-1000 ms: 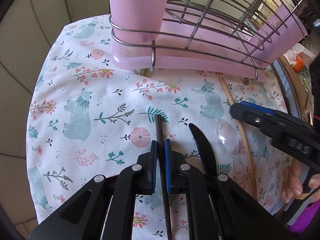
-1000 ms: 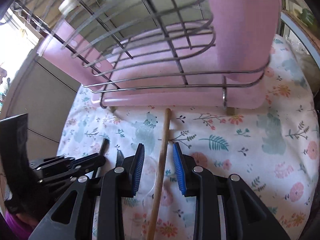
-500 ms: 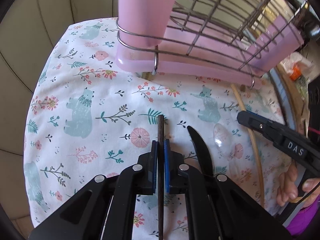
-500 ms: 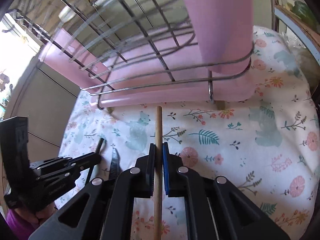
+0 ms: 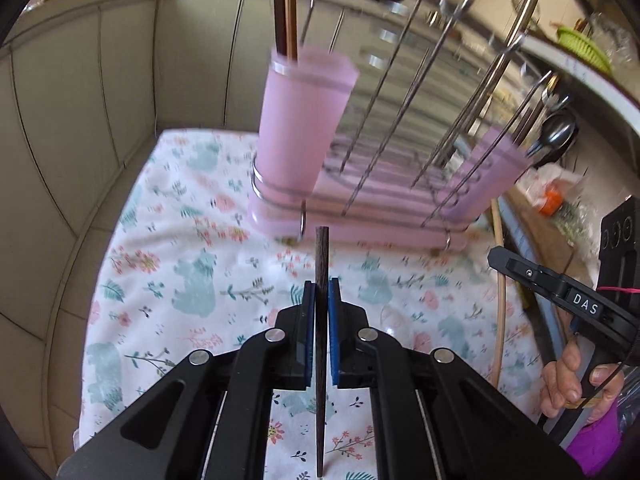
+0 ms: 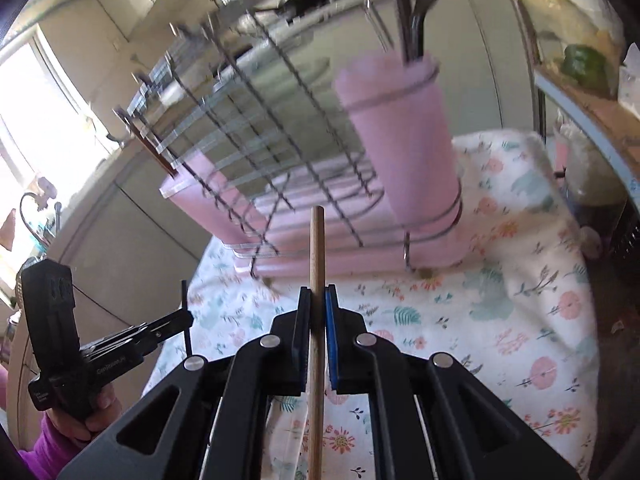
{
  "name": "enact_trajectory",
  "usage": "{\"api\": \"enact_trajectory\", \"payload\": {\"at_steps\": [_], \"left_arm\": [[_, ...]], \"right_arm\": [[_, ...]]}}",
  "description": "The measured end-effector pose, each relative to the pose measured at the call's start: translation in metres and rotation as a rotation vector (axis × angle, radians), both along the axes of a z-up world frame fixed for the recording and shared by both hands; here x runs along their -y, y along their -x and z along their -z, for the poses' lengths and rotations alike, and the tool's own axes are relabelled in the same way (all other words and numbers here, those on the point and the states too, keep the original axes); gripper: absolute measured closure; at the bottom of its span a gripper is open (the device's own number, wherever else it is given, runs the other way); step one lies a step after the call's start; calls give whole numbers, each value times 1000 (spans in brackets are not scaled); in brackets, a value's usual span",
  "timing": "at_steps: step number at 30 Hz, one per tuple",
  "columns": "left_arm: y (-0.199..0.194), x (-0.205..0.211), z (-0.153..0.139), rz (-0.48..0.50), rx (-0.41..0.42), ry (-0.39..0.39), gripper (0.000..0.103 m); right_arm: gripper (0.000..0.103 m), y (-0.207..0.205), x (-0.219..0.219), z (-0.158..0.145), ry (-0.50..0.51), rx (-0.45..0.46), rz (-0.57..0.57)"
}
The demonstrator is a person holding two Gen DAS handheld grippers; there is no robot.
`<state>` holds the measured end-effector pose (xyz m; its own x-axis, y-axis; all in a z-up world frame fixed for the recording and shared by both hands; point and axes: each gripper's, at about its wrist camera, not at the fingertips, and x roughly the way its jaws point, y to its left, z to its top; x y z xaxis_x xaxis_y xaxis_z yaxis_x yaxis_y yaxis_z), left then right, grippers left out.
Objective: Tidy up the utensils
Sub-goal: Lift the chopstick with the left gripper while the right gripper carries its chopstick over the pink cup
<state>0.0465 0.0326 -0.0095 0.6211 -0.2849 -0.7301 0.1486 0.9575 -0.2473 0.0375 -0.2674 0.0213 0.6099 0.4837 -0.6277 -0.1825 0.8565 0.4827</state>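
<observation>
My left gripper (image 5: 319, 294) is shut on a dark wooden chopstick (image 5: 321, 256), held above the floral cloth and pointing at the left pink cup (image 5: 302, 120) of the wire rack, which holds two chopsticks (image 5: 285, 8). My right gripper (image 6: 318, 300) is shut on a light wooden chopstick (image 6: 316, 248), pointing at the rack base. The right pink cup (image 6: 404, 136) holds metal spoons (image 6: 420, 0). The right gripper also shows in the left wrist view (image 5: 560, 292), with the light chopstick (image 5: 499, 280) in it. The left gripper shows in the right wrist view (image 6: 160, 326).
The wire dish rack (image 6: 256, 136) with pink tray (image 5: 380, 224) stands at the back of the cloth-covered table (image 5: 168, 264). A clear plastic spoon (image 5: 394, 318) lies on the cloth. Tiled wall at left, cluttered counter (image 5: 560, 200) at right.
Both grippers have lifted and tilted up with their chopsticks off the cloth; the rack cups' tops now show. The right gripper closed on the light chopstick a second ago.
</observation>
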Motion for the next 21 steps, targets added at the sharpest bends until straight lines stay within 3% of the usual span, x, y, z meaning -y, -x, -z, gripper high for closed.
{"api": "enact_trajectory", "payload": {"at_steps": [13, 21], "left_arm": [[17, -4, -42, -45, 199, 66, 98], [21, -15, -66, -77, 286, 103, 98]], "right_arm": [[96, 21, 3, -41, 7, 202, 65], [96, 29, 16, -84, 15, 344, 127]]}}
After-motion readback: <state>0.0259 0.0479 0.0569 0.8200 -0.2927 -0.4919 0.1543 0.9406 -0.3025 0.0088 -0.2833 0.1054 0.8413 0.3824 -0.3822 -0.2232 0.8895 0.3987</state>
